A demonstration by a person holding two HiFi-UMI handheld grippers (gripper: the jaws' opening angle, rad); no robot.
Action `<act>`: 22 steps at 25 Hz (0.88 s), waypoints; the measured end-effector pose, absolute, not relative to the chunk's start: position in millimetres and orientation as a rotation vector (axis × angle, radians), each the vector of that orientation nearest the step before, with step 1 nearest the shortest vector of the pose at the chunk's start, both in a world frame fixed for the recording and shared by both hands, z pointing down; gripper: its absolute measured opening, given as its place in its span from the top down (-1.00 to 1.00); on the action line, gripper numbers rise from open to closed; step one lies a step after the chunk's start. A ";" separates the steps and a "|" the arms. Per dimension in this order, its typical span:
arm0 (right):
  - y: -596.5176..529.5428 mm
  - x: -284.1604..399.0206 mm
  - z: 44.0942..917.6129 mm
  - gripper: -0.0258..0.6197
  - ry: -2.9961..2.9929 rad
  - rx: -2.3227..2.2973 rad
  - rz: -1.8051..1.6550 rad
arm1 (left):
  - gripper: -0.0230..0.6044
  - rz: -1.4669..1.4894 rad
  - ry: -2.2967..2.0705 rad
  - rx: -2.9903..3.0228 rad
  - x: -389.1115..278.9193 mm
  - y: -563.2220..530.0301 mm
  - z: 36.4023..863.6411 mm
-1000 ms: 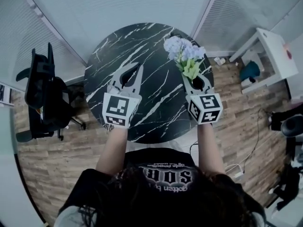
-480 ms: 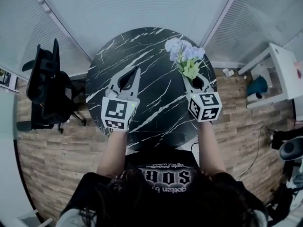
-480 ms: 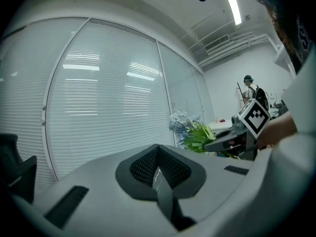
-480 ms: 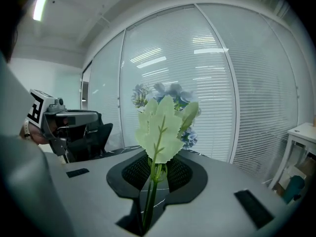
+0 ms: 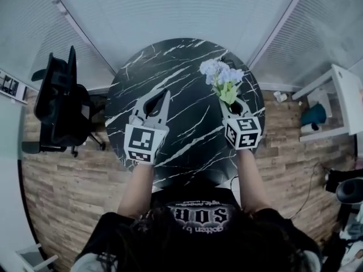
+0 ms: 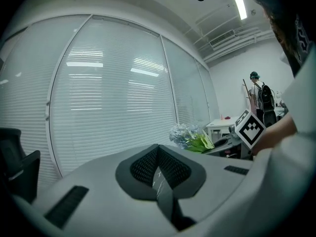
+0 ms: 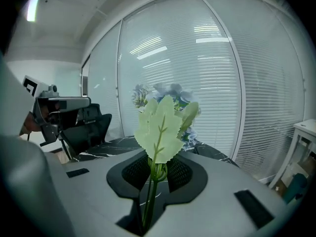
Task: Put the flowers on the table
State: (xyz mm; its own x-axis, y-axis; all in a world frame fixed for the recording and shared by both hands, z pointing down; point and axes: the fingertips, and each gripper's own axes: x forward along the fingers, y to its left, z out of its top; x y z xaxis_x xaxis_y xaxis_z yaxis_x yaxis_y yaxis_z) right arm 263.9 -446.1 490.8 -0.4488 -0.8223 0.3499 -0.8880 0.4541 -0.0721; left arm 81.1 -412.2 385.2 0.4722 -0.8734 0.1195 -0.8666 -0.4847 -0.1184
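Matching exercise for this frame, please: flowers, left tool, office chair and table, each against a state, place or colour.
1. flowers
2. left tool
3. office chair
4. table

a. black with white veins
b. shut, nothing in it
c. on the floor, to the person's left
d. stems clamped in the right tool

Pairs: 1-d, 2-b, 3-c, 4-a

Both bare forearms reach forward, side by side. The left gripper (image 5: 160,96) is out front, jaws together, nothing between them. The right gripper (image 5: 229,102) has its jaws nearly closed, pinching the flowers (image 5: 221,75) by the stems. The grippers are well apart.
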 end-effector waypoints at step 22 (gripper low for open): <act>-499.6 276.5 610.7 0.66 -2.289 1.423 0.616 | 0.92 -0.333 1.603 -2.703 84.4 -433.8 425.9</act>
State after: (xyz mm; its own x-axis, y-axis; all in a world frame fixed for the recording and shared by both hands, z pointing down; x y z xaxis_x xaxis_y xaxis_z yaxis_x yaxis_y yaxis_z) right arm 276.5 -499.6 610.7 -0.4184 -0.7403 0.5262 -0.9044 0.3928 -0.1664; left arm 84.4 -433.8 425.9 0.4631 -0.8657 0.1899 -0.8697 -0.4851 -0.0906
